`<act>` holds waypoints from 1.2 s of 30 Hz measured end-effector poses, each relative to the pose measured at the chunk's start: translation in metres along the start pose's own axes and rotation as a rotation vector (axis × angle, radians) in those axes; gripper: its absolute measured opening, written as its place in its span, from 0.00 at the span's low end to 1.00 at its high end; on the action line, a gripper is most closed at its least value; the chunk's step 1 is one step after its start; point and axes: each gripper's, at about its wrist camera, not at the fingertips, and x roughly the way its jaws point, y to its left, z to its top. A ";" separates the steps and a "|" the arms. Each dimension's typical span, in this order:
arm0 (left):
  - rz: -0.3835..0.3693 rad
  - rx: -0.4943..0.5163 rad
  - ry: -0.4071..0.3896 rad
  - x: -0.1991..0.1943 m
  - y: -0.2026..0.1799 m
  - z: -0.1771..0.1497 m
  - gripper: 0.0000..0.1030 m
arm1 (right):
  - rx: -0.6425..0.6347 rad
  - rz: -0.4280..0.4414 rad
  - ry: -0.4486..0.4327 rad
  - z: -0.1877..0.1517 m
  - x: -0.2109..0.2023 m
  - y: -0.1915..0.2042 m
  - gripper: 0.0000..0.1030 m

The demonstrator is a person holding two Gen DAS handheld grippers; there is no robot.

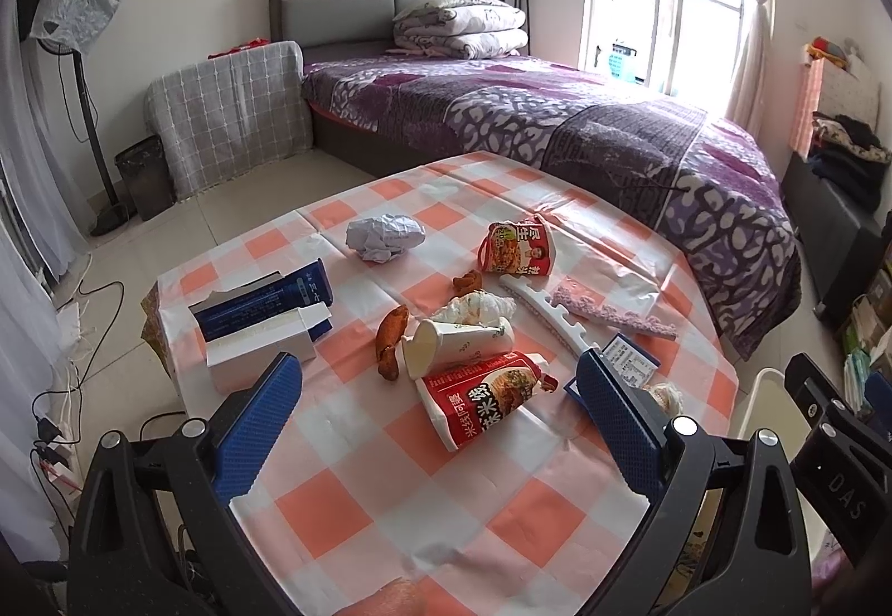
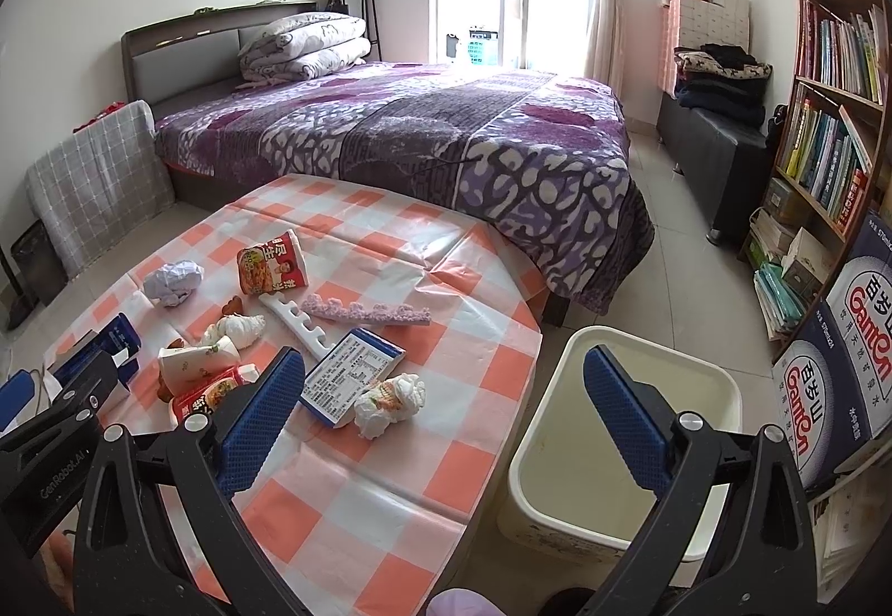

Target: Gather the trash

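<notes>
Trash lies on the checked table (image 1: 357,504). There is a crumpled paper ball (image 1: 384,238), two red noodle cups (image 1: 518,251) (image 1: 482,398), a tipped white paper cup (image 1: 451,344), brown food scraps (image 1: 390,337) and a tissue wad (image 1: 479,306). My left gripper (image 1: 437,365) hangs open above the near noodle cup, holding nothing. My right gripper (image 2: 443,359) is open and empty over the table's right edge. Just ahead of its left finger lie a labelled blue box (image 2: 351,376) and a crumpled tissue (image 2: 390,401). Its right finger is over the cream bin (image 2: 719,393).
Blue and white boxes (image 1: 262,315) sit at the table's left. A white notched strip (image 1: 549,315) and a pink strip (image 1: 613,315) lie on the right. A purple bed (image 2: 446,142) stands behind, with a bookshelf (image 2: 825,142) and stacked cartons (image 2: 836,393) to the right.
</notes>
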 end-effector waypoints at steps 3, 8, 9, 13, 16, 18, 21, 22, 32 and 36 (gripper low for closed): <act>0.001 -0.001 0.002 0.001 0.000 -0.001 0.93 | -0.001 0.000 0.002 -0.001 0.001 0.001 0.93; 0.000 -0.001 0.003 0.001 0.000 -0.001 0.93 | 0.000 0.001 0.002 0.000 0.000 0.000 0.93; 0.000 -0.001 0.003 0.001 0.000 -0.001 0.93 | 0.000 0.000 0.003 0.000 0.001 0.000 0.93; 0.001 -0.001 0.004 0.002 0.001 -0.001 0.93 | -0.001 0.002 0.003 0.000 0.001 0.000 0.93; 0.002 -0.001 0.004 0.002 0.001 -0.001 0.93 | 0.000 0.002 0.004 -0.001 0.001 0.000 0.93; 0.003 -0.001 0.006 0.003 0.002 -0.002 0.93 | 0.000 0.002 0.004 -0.001 0.001 0.000 0.93; 0.003 0.000 0.006 0.004 0.003 -0.002 0.93 | -0.002 0.001 0.005 -0.001 0.001 0.001 0.93; 0.003 -0.001 0.006 0.004 0.003 -0.002 0.93 | -0.001 0.001 0.006 -0.001 0.002 0.001 0.93; 0.002 0.000 0.007 0.004 0.003 -0.002 0.93 | 0.001 0.002 0.009 -0.002 0.003 0.002 0.93; 0.003 0.000 0.009 0.004 0.004 -0.004 0.93 | 0.003 0.004 0.010 -0.002 0.003 0.001 0.93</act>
